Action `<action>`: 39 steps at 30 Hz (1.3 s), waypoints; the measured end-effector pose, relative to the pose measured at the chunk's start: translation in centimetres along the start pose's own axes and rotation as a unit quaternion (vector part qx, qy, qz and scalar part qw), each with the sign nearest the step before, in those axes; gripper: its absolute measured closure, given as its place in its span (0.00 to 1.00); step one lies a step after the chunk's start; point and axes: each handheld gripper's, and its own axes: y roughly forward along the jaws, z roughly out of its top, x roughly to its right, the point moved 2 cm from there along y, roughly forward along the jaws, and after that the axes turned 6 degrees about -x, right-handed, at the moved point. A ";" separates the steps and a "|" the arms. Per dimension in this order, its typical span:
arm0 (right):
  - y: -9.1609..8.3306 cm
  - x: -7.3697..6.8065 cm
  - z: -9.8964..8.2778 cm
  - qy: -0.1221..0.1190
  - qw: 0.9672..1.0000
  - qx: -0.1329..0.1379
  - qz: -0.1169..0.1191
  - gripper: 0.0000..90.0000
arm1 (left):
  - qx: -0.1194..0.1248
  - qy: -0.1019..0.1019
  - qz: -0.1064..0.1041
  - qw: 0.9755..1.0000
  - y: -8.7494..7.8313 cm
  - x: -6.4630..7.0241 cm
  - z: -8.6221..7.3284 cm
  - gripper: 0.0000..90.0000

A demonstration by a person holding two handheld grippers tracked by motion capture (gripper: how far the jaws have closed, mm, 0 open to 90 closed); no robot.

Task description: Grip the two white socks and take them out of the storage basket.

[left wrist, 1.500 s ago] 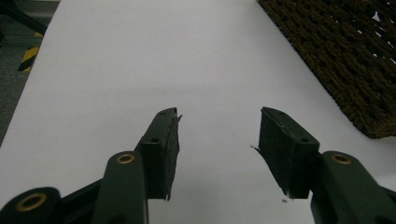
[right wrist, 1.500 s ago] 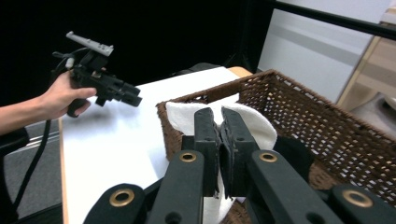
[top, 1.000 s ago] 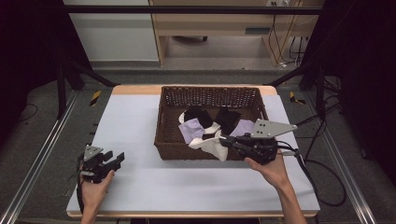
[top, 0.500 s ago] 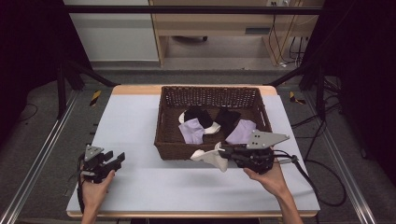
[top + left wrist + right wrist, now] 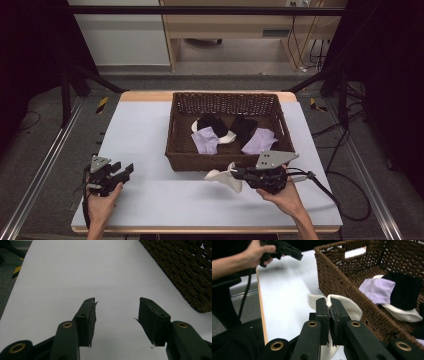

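At lower left of the high view, the left tongs rest on the white worktop, jaws apart with nothing between them. At lower right, the right tongs are clamped on a cream sock hanging just in front of the wicker basket. Farther back, in the basket, lie lilac, black and white socks.

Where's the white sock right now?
In the high view, the white sock hangs in the right gripper, just in front of the wicker basket, over the table right of centre.
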 end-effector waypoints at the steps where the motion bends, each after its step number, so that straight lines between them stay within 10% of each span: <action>1: 0.2 0.0 -0.1 0.000 1.000 -0.003 -0.001 0.96 | 0.000 0.000 0.000 1.000 0.0 0.0 0.0 0.52; 39: 4.3 -1.3 -5.5 0.005 0.990 -0.139 -0.007 0.91 | -0.006 0.001 0.004 1.000 0.1 -0.1 -0.2 0.52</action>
